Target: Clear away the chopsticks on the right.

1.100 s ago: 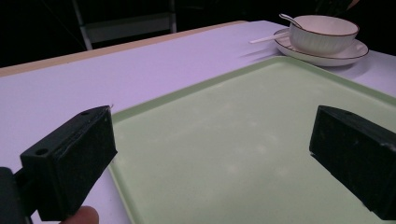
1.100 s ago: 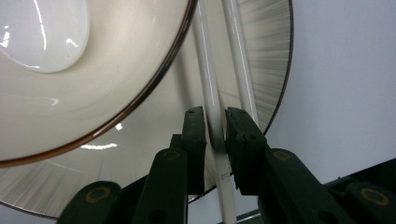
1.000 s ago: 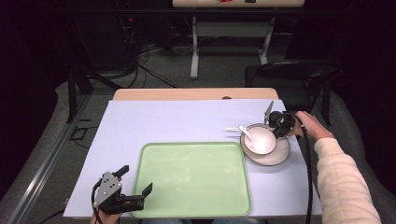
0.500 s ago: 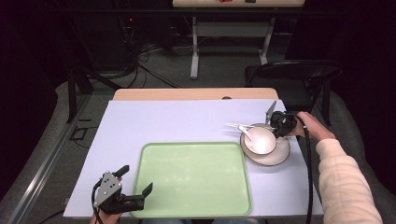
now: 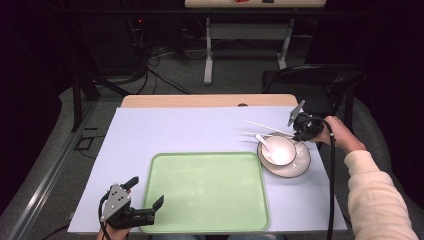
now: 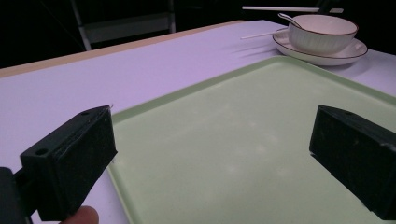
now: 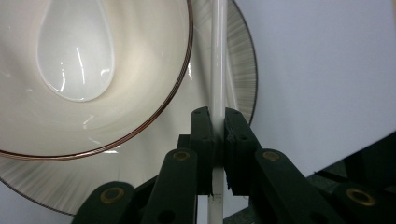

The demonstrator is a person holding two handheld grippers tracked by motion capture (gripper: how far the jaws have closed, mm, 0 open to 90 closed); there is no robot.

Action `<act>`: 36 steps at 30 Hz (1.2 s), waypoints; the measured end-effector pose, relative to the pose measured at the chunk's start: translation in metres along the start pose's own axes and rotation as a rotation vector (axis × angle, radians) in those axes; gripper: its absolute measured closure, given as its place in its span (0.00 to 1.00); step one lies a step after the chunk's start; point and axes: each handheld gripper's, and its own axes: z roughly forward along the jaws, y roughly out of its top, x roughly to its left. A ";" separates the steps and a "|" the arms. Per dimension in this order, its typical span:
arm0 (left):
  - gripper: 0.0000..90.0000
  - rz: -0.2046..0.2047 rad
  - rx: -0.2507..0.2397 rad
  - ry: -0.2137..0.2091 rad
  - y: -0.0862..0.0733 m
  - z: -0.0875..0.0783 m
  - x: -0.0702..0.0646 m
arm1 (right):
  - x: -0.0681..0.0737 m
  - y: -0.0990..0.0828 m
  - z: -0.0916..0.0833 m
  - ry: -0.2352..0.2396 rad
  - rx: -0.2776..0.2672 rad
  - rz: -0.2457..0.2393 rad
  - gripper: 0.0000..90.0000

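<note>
Both grippers are black. The right gripper (image 7: 214,140) shows brass-coloured pivot screws. The person's right sleeve (image 5: 377,200) is cream, fuzzy.

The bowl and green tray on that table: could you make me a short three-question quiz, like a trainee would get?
1. True or false: the green tray has dishes on it.
2. What is the right claw clamped on? A) spoon B) chopstick C) saucer
3. Where does the white spoon rest?

Key:
1. False; it is bare, and the bowl sits on a saucer beside it.
2. B, a white chopstick.
3. In the bowl.
</note>
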 end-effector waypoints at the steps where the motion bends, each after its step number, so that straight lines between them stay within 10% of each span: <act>1: 0.00 0.000 0.000 0.000 0.000 0.000 0.000 | 0.002 0.001 -0.004 -0.010 -0.001 0.005 0.93; 20: 0.00 0.002 0.004 0.000 0.000 0.000 0.000 | 0.039 0.031 -0.055 -0.086 0.039 0.072 0.93; 31: 0.00 0.002 0.002 0.000 0.001 0.000 0.000 | 0.073 0.044 -0.072 -0.085 0.026 0.196 0.93; 36: 0.00 0.002 0.004 -0.004 0.001 0.000 -0.001 | 0.085 0.045 -0.073 -0.096 0.016 0.347 0.93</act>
